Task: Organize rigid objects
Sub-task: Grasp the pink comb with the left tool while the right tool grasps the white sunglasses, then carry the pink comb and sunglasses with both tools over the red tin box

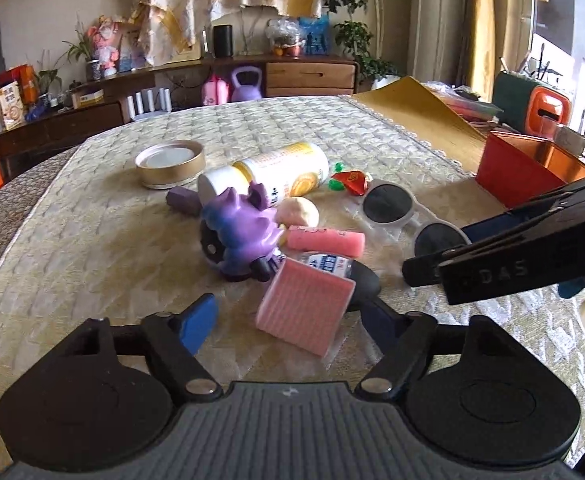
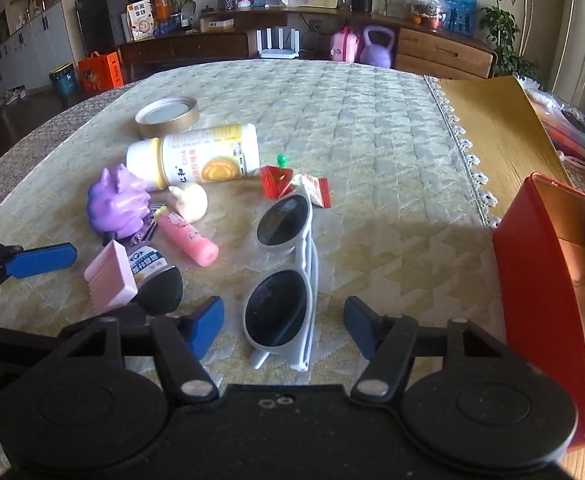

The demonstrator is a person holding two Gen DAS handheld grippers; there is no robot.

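White sunglasses (image 2: 282,276) with dark lenses lie between the fingers of my open right gripper (image 2: 284,330); they also show in the left wrist view (image 1: 404,216). My open left gripper (image 1: 292,322) stands around a pink ribbed block (image 1: 306,308), which leans on a small bottle with a black cap (image 2: 158,280). Behind are a purple toy (image 1: 240,232), a pink tube (image 1: 326,240), a cream ball (image 1: 298,210), a white and yellow bottle (image 1: 268,176) on its side, and red candy wrappers (image 2: 292,186). An open red box (image 2: 552,300) stands at the right.
A round gold lid (image 1: 170,164) lies at the back left of the quilted cloth (image 1: 92,260). A bare wooden tabletop strip (image 2: 496,128) runs along the right edge. A sideboard with clutter (image 1: 152,80) stands behind the table. My right gripper shows in the left wrist view (image 1: 512,256).
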